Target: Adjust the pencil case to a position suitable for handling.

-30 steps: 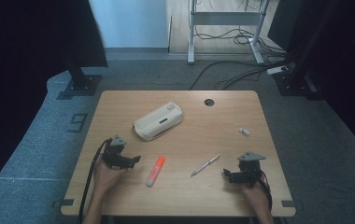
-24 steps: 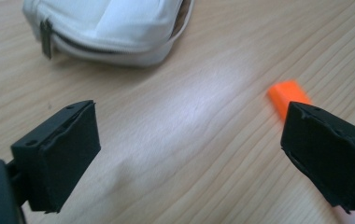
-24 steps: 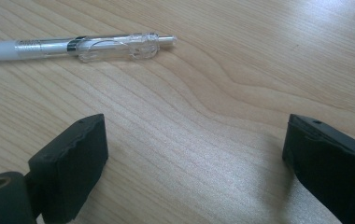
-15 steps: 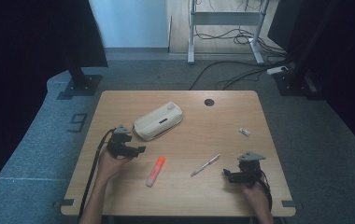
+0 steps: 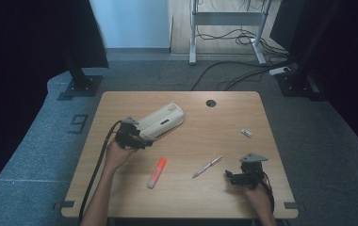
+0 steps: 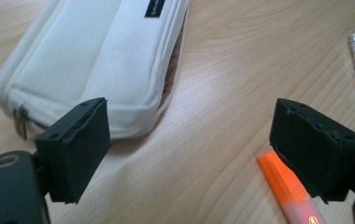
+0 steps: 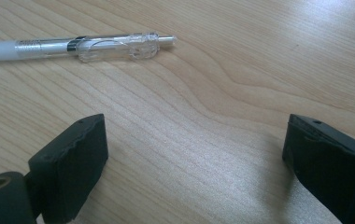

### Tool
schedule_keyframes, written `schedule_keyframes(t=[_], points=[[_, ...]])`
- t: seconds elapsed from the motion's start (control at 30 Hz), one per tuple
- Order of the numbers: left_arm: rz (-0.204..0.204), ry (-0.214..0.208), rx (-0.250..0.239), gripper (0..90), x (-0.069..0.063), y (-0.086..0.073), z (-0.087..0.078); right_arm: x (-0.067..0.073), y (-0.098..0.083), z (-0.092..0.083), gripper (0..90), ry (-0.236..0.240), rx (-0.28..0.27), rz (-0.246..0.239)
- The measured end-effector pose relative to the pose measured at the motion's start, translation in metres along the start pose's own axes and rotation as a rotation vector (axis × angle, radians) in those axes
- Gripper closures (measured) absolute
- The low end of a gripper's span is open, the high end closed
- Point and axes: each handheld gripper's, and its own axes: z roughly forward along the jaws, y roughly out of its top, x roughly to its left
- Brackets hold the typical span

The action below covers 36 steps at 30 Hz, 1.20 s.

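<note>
At the bench's (image 5: 120, 197) left half, toward the far edge: left tool (image 5: 142, 139) just beside the near-left end of the white pencil case (image 5: 160, 121), jaws apart after closing a little and easing wider again, nothing between them. Seen past those jaws, the case's zipped corner and the orange highlighter (image 5: 157, 172). Near the right front corner: right tool (image 5: 228, 176) low over bare wood, jaws apart, the white pen (image 5: 207, 166) lying just beyond.
</note>
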Motion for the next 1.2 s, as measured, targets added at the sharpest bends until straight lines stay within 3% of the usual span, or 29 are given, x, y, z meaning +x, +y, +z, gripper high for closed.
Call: schedule_keyframes(t=[0.13,0.3,0.4,0.47,0.53,0.57,0.6,0.7,0.97,1.07,1.17,1.2], points=[[-0.002,-0.010,0.057,14.4,0.000,0.019,0.010,0.000,0.000,0.000,6.5,0.000,0.000,0.001],[-0.006,-0.015,0.062,15.1,0.003,0.029,0.018,0.000,0.000,0.000,6.5,-0.001,-0.001,0.001],[0.031,0.017,0.101,14.7,0.007,0.038,0.025,0.000,0.000,0.000,6.6,-0.001,-0.002,-0.003],[0.036,0.039,0.100,14.9,0.008,0.042,0.026,0.000,0.000,0.000,6.7,0.000,-0.002,-0.001],[0.030,0.032,0.084,21.5,0.010,0.043,0.026,0.000,0.000,0.000,6.7,0.000,-0.002,-0.002],[0.019,0.020,0.070,21.5,0.013,0.043,0.026,0.000,0.000,0.000,6.7,0.000,-0.002,-0.002],[-0.019,-0.006,0.047,25.1,0.020,0.043,0.026,0.000,0.000,0.000,6.8,0.001,-0.002,-0.004],[-0.040,-0.010,0.044,26.0,0.028,0.041,0.030,0.000,0.000,0.000,6.9,0.001,-0.004,-0.004],[0.013,-0.016,0.093,27.6,0.033,0.040,0.039,0.000,0.000,0.000,6.9,0.001,-0.004,-0.004],[0.071,0.019,0.143,27.4,0.027,0.046,0.045,0.000,0.000,0.000,7.0,0.001,-0.004,-0.004],[0.067,0.006,0.140,27.4,0.026,0.053,0.049,0.000,0.000,0.000,7.0,0.001,-0.004,-0.004],[0.080,0.026,0.164,27.4,0.025,0.054,0.055,0.000,0.000,0.000,7.0,0.001,-0.004,-0.004]])
